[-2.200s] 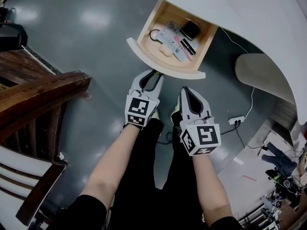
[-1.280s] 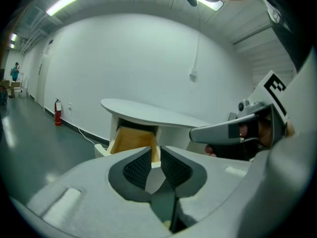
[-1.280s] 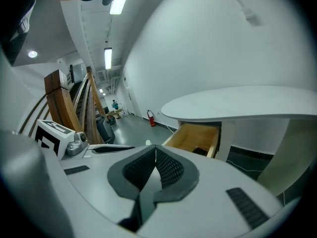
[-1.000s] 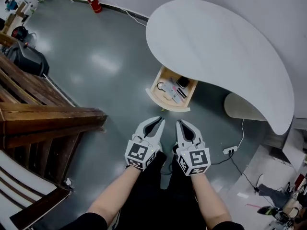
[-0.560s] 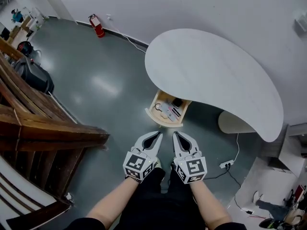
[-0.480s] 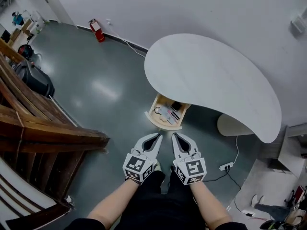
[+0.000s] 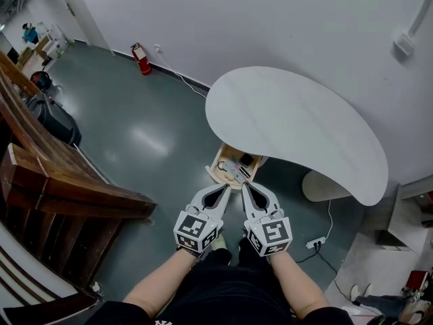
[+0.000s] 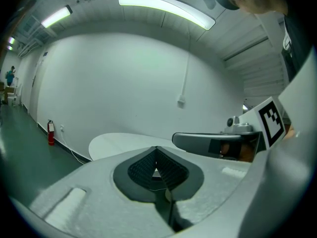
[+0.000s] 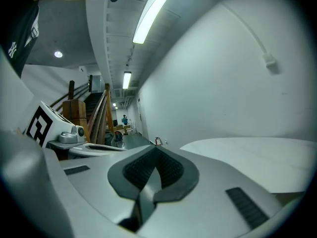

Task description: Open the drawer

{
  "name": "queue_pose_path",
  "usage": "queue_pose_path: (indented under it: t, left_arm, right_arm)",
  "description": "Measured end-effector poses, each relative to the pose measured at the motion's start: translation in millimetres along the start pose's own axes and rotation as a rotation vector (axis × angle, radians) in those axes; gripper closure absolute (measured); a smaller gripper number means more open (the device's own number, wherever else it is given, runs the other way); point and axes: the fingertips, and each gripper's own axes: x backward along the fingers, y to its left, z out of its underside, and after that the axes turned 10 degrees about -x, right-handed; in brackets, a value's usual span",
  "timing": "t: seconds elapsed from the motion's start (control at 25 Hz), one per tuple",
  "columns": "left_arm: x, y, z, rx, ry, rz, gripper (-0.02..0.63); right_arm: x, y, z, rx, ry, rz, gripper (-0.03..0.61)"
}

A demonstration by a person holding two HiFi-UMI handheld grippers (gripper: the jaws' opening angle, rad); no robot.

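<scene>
At far left stands a wooden stair rail [image 7: 64,191], and a red extinguisher [image 7: 141,58] sits on the grey floor [image 7: 142,134] by the white wall [image 7: 270,26]. The left gripper [image 7: 226,187] is held out over the person's legs, its jaws closed together with nothing between them. Just beyond its tip in the head view, down on the floor level, the drawer [image 7: 215,172] stands pulled out from under the table [image 7: 291,124], with small items inside; neither gripper touches it. The right gripper [image 7: 245,187] is just beside the left, jaws likewise pressed together and empty. A power strip [image 7: 312,243] lies on the floor at right.
</scene>
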Motion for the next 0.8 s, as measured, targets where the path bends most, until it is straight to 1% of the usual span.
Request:
queue_pose_path:
  t: [0.28,0.8]
  left_arm:
    - [3.2,1.0,-28.2,-0.021,-0.041,-0.01,0.604]
    - [-0.1,5.1,-35.0,-0.005,-0.053,-0.027,0.604]
  right_arm:
    - [-1.8,5.2,-23.6,0.027,-0.024,-0.002,0.565]
    - [-4.4,6.5,-26.9,0.03,-0.022,-0.004,0.565]
